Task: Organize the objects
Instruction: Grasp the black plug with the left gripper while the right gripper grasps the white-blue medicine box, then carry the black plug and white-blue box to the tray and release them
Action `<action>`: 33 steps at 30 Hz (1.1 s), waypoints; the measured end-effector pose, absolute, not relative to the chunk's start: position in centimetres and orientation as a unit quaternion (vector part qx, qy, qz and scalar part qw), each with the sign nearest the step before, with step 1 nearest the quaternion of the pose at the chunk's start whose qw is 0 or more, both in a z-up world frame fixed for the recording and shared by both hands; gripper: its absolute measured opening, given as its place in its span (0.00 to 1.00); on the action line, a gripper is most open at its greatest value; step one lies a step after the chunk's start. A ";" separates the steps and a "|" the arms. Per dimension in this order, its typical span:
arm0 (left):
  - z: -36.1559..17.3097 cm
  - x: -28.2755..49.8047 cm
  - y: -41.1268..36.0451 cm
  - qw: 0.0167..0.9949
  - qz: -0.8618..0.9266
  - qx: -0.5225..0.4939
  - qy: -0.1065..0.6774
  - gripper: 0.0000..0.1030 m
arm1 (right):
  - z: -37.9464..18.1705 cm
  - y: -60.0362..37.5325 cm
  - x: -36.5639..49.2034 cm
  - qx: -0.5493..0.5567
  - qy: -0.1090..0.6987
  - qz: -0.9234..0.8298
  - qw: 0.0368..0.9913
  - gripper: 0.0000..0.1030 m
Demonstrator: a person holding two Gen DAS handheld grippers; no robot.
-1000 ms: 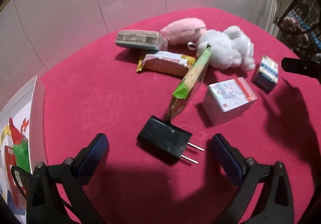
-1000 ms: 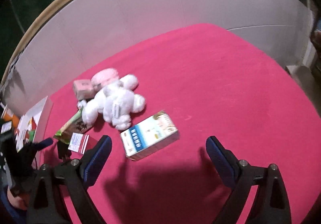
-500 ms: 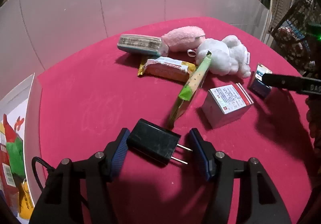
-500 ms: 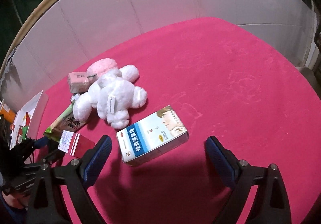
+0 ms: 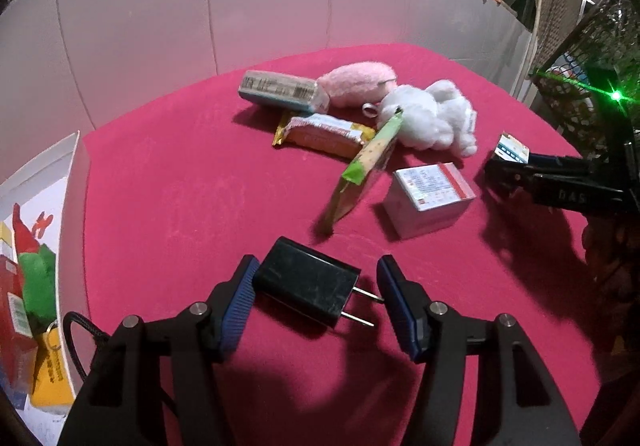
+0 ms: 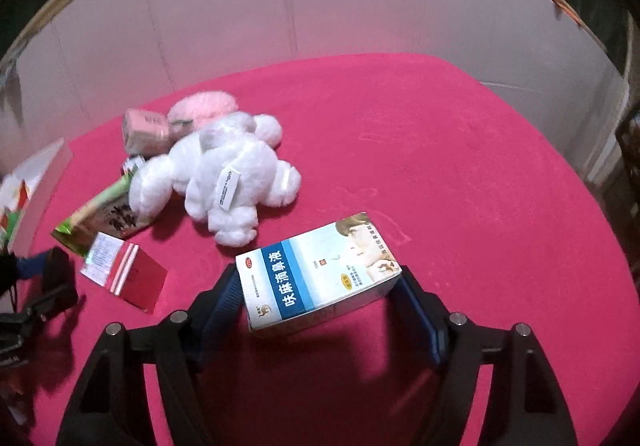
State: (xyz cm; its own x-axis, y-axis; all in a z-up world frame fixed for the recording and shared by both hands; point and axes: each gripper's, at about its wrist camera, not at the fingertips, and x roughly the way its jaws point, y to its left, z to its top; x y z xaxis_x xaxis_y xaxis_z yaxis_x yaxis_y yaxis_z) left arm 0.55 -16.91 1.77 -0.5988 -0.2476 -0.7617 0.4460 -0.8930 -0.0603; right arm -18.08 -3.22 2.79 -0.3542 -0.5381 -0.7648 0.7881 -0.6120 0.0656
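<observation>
A black plug adapter (image 5: 308,292) lies on the red table between the fingers of my left gripper (image 5: 316,302), which is shut on it, left pad on its body, right pad at its prongs. My right gripper (image 6: 320,294) is shut on a blue and white medicine box (image 6: 320,278), one pad at each end. That box (image 5: 512,150) also shows in the left wrist view, far right.
On the red table (image 6: 440,146) lie a white plush toy (image 6: 224,182), a pink plush (image 5: 356,84), a red and white box (image 5: 430,202), a green snack pack (image 5: 368,162), an orange snack bar (image 5: 324,132) and a wrapped packet (image 5: 280,90). A white bin (image 5: 76,174) with items stands at left.
Both grippers have closed from wide open. The left closed around the black adapter, the right moved forward and closed on the medicine box.
</observation>
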 end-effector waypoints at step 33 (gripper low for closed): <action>10.0 9.7 -15.5 0.220 -0.924 0.290 0.114 0.59 | 13.2 -0.7 -4.9 0.325 0.061 -0.798 0.504 0.77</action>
State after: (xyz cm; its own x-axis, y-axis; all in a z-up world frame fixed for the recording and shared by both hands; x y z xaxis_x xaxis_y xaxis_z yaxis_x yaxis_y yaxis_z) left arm 9.70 -15.53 9.95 -0.7346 -0.3405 -0.5868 0.4733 -0.8769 -0.0837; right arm -4.86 -0.75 13.23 -0.2812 -0.7644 -0.5801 0.8432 -0.4855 0.2310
